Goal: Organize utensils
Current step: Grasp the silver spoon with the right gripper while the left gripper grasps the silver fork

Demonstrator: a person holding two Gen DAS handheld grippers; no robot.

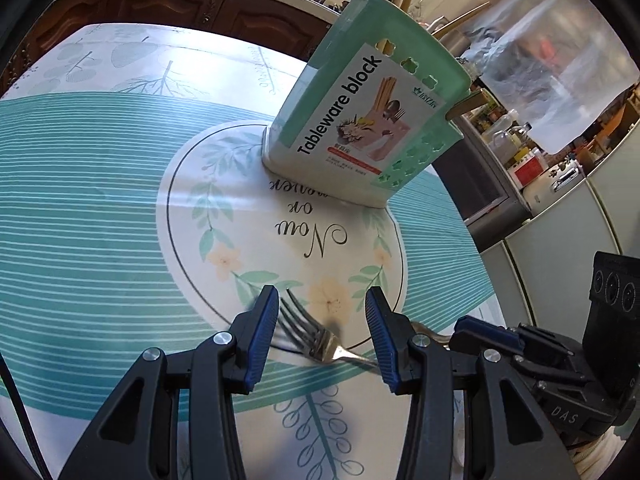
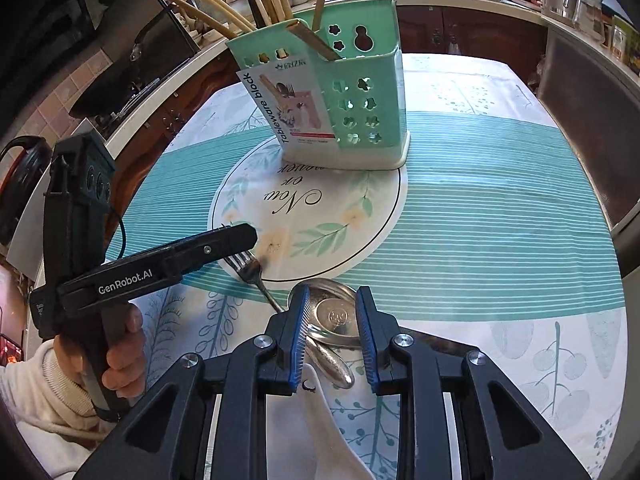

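A metal fork lies flat on the patterned tablecloth, tines pointing away; it also shows in the right wrist view. My left gripper is open, its fingers straddling the fork head just above the cloth. A metal spoon lies on the cloth. My right gripper is open, its fingers either side of the spoon bowl. A white ceramic spoon lies below it, partly hidden. A mint green tableware holder stands at the table's middle with chopsticks in it.
The tablecloth covers the table. Dark wooden cabinets stand beyond the far edge. A kitchen counter with bottles lies to the right. A clear plastic bag hangs at upper right. The right gripper's body sits close beside my left gripper.
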